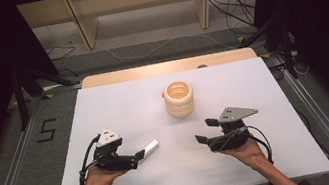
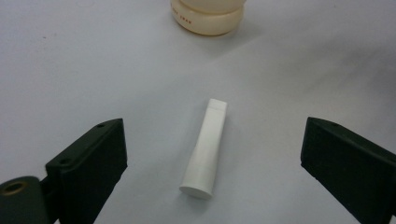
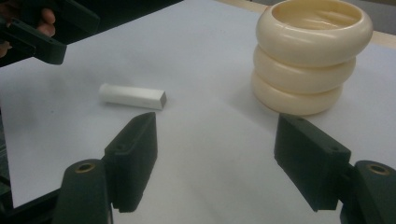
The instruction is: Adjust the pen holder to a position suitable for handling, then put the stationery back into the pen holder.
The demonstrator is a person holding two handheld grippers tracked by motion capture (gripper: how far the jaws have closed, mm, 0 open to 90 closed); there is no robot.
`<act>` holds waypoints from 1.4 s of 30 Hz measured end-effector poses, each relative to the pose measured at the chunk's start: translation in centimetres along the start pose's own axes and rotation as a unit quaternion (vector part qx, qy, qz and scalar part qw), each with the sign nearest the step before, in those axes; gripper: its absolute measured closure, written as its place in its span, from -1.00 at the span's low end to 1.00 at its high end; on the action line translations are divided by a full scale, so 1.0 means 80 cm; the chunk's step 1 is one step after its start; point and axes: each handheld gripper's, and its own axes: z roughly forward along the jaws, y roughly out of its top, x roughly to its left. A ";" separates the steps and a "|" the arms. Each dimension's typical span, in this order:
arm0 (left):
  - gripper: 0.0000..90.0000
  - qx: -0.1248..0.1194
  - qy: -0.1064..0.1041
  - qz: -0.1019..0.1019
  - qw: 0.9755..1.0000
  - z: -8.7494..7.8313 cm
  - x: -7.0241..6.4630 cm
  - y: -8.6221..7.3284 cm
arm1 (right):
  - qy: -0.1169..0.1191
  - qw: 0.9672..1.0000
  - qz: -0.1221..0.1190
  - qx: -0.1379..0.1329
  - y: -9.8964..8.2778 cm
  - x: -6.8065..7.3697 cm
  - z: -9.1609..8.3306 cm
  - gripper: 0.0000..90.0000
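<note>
Two things lie on the white counter (image 1: 119, 105): one white tube (image 1: 150, 148) and one cream ribbed cup (image 1: 179, 99), built of three stacked bulging rings and open at the top. Two tongs are in use, one in each of the person's hands.

Left tongs (image 1: 137, 155): held low over the counter near its front-left part, jaws spread wide with nothing between the pads. In the left gripper view the white tube (image 2: 205, 149) lies flat on the counter, in the gap between the two jaws but touching neither; its round capped end faces the camera and its flat crimped end points away toward the cream ribbed cup (image 2: 208, 18), which stands well beyond.

Right tongs (image 1: 203, 131): held at the front-right part of the counter, jaws likewise standing apart and empty. In the right gripper view the white tube (image 3: 133, 96) lies just beyond the left jaw's tip, crosswise, apart from it; the cream ribbed cup (image 3: 310, 56) stands upright beyond the right jaw. The left tongs (image 3: 46, 32) appear at the upper left, near the tube's far end.
</note>
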 end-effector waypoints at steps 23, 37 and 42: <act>-0.82 0.111 0.000 0.058 0.992 0.020 -0.009 0.019 | -0.007 1.000 -0.003 0.003 -0.012 0.003 -0.016 -0.34; -0.77 0.195 0.011 0.089 0.977 0.042 -0.011 0.026 | -0.010 1.000 -0.004 0.005 -0.014 0.005 -0.018 -0.34; -0.68 0.215 0.011 0.096 0.972 0.048 -0.009 0.035 | -0.010 1.000 -0.004 0.007 -0.015 0.004 -0.019 -0.34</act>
